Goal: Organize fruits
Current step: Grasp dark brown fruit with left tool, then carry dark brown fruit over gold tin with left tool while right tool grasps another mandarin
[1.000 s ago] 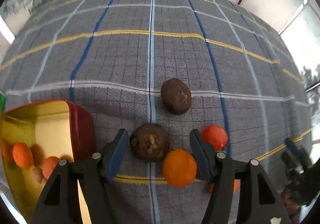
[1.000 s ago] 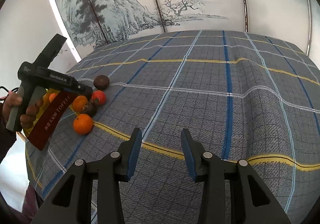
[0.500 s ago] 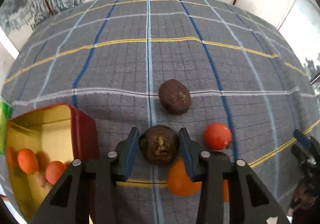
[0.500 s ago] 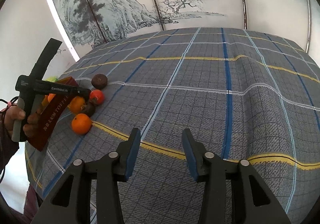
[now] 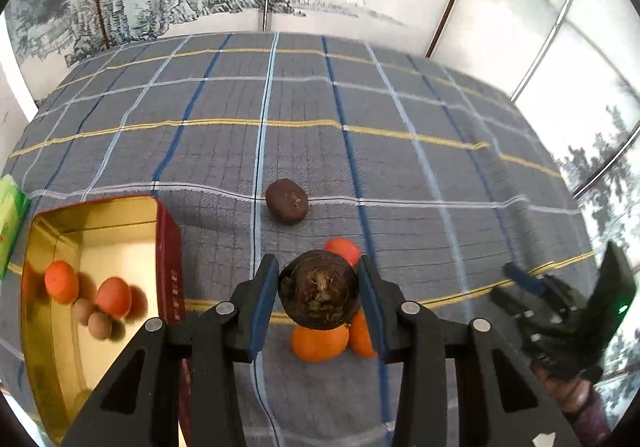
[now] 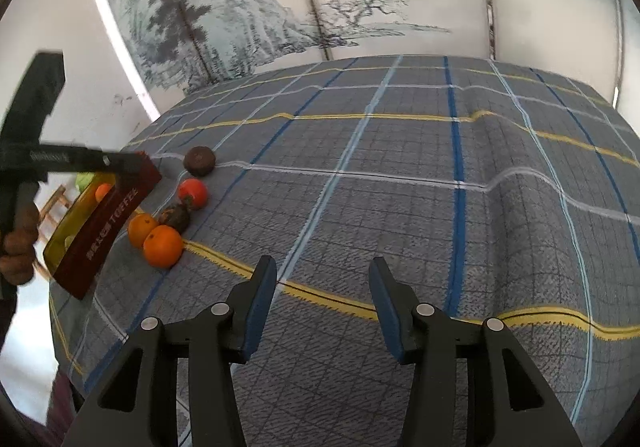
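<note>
Left gripper (image 5: 318, 297) fingers pinching a dark brown fruit (image 5: 318, 295) above two oranges (image 5: 320, 341) on the plaid tabletop (image 5: 360, 151), red tin (image 5: 94, 287) of fruit alongside, right gripper (image 6: 322, 305) fingers spreading, nothing between them.

Lower left of left wrist view is blocked by red tin (image 5: 170, 247); oranges (image 5: 320, 341) are clustered at centre; upper half of plaid cloth (image 5: 360, 95) is left open.

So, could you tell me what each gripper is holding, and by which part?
The left gripper clamps the dark brown fruit across its sides. The right gripper, jaws opening, holds nothing.
</note>
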Tool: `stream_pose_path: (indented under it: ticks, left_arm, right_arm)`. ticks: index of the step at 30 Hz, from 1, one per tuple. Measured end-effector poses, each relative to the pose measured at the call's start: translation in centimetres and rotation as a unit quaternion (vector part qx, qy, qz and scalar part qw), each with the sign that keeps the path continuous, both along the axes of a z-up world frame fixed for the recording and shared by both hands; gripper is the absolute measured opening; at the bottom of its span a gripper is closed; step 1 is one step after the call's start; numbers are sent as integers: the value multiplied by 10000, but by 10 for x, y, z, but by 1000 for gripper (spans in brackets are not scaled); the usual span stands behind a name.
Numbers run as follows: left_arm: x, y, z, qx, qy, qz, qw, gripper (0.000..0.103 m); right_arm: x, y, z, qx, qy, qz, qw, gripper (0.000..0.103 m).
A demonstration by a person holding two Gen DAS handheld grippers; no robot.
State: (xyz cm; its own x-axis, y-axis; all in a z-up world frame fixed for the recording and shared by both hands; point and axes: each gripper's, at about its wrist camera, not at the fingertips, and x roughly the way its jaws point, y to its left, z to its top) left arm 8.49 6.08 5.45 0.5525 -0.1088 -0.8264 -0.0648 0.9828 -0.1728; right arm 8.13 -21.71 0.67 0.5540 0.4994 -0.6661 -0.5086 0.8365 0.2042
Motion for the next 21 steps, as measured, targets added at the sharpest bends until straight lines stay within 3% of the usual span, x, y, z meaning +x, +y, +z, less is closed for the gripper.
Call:
stream_pose_path:
  ticks: [7,13,21]
  left_arm:
    - [-28,8,14,-291,-78,109,9995,37]
    - [-48,14,18,-333,-92,170,9993,37]
    - [-69,26,21,-340,-133,246,9990,37]
  right_arm:
    - [-22,38,12,306,-7,1010,9944,49]
    - [-38,95,18,26,-199,1798,9835,49]
    - [-27,129,3,-182,-51,1964,9803,49]
